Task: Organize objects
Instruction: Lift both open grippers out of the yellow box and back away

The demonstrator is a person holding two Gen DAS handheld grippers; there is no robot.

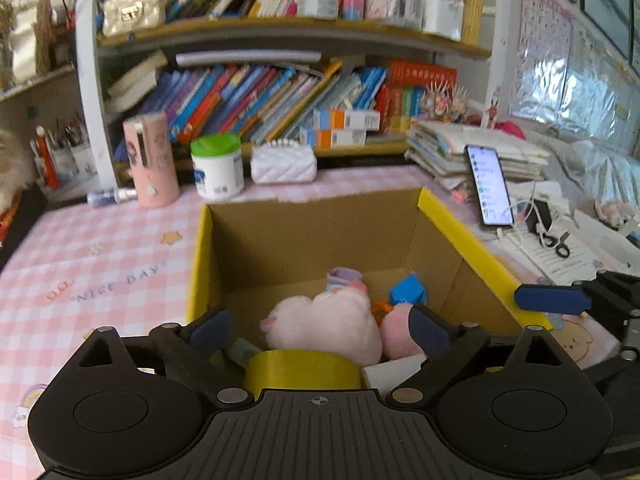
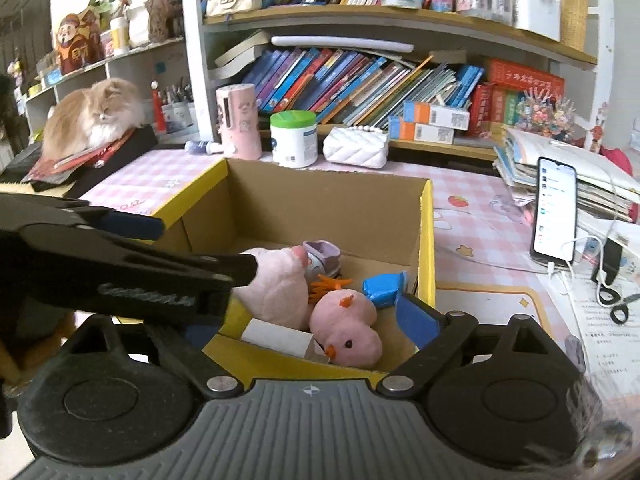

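**Both grippers wide over the box**

Your left gripper [image 1: 320,330] stood wide open and empty above the near edge of the box [image 1: 472,236], which sat mid-desk. Your right gripper [image 2: 320,320] was open just as wide, gripping nothing. Only the right view showed the pink chick [image 2: 346,330] face-on at 6 o'clock in the box, and a cat [image 2: 94,114] at 10 o'clock. Only the left view showed the yellow tape roll [image 1: 302,370] at the near wall. Both showed the pink plush [image 1: 328,320], the blue packet [image 2: 384,286] and the phone [image 2: 554,212] at 3 o'clock.
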